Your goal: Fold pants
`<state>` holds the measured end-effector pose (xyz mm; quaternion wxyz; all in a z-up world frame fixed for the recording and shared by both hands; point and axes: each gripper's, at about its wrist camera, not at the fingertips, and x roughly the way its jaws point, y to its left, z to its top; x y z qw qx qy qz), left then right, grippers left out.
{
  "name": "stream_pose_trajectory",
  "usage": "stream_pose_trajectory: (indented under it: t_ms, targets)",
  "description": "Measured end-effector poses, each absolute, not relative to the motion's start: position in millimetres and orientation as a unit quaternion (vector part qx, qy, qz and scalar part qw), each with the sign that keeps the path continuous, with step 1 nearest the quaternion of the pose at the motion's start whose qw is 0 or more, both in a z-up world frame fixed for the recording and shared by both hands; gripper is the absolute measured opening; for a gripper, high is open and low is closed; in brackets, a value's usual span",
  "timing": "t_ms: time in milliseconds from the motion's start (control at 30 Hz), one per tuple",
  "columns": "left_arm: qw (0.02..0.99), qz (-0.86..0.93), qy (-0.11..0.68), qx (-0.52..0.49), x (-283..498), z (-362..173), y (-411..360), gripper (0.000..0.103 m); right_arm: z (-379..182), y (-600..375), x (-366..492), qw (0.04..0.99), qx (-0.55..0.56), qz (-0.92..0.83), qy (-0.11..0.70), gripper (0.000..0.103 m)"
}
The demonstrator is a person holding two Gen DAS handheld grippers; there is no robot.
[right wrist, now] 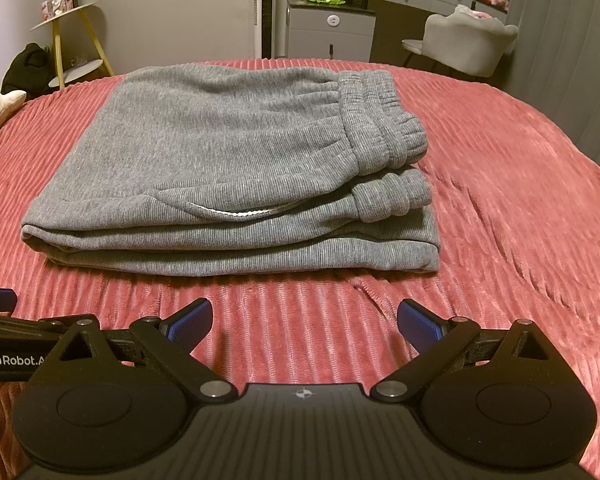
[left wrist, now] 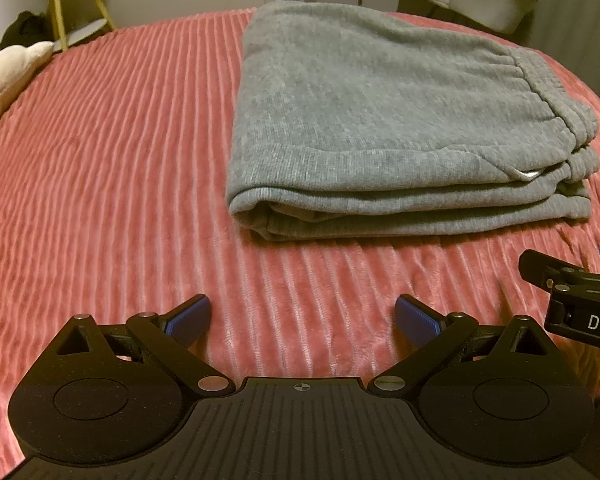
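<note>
Grey sweatpants (left wrist: 380, 120) lie folded into a thick rectangular stack on the pink ribbed bedspread (left wrist: 112, 168), with the elastic waistband at the right end. In the right wrist view the pants (right wrist: 228, 160) sit straight ahead, waistband (right wrist: 384, 128) on top at the right. My left gripper (left wrist: 302, 320) is open and empty, hovering over the bedspread in front of the stack's left end. My right gripper (right wrist: 305, 322) is open and empty, just in front of the stack's near edge. Each gripper's side shows at the edge of the other's view.
A white pillow (left wrist: 4, 76) lies at the bed's left edge. Beyond the bed stand a yellow-legged side table (right wrist: 72, 40), a grey cabinet (right wrist: 332, 32), a grey chair (right wrist: 468, 44) and a dresser. Bedspread (right wrist: 520, 200) extends to the right of the pants.
</note>
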<state>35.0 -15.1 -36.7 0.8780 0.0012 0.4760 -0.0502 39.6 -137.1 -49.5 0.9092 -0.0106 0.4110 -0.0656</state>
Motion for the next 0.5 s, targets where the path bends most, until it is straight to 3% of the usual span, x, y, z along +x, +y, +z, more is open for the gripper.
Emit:
stream_pose_trajectory:
  t_ms: [500]
  targets:
    - [0.878,-0.051,0.476,0.000,35.3,-35.9,-15.0,0.102,-48.9,-136.0,39.5,0.909,-0.012,-0.066,0.411,0.099]
